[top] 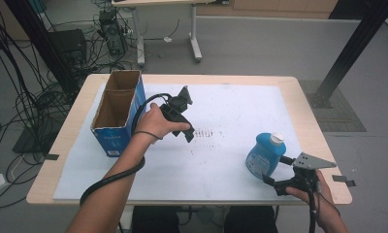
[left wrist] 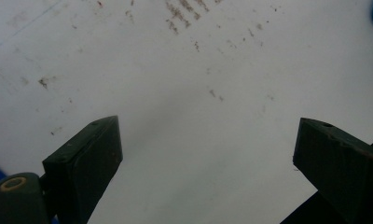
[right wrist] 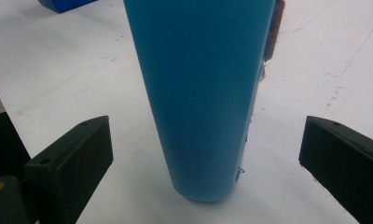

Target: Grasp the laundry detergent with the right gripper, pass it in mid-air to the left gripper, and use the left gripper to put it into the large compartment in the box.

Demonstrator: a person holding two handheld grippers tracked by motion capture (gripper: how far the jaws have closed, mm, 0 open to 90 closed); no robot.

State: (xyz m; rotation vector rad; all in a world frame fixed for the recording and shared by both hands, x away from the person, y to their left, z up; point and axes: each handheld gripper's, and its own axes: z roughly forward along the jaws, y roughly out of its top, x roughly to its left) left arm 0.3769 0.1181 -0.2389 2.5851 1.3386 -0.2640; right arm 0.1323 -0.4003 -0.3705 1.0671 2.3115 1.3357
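A blue bottle (top: 266, 154) with a white cap stands upright on the white sheet (top: 221, 111) at the right front. My right gripper (top: 278, 170) is just behind it on the person's side, open. In the right gripper view the bottle (right wrist: 203, 93) stands between the wide-apart jaws of the right gripper (right wrist: 207, 135), touching neither. My left gripper (top: 187, 132) is held in a hand near the table's middle left, pointing down at the sheet. In its own view the left gripper (left wrist: 208, 140) is open over bare, speckled sheet with nothing between the jaws.
An open blue cardboard box (top: 117, 109) stands at the left of the sheet, close to the left hand; its corner (right wrist: 65, 3) also appears in the right gripper view. Dark smudges (top: 206, 133) mark the sheet's middle. Cables and a desk leg lie beyond the table.
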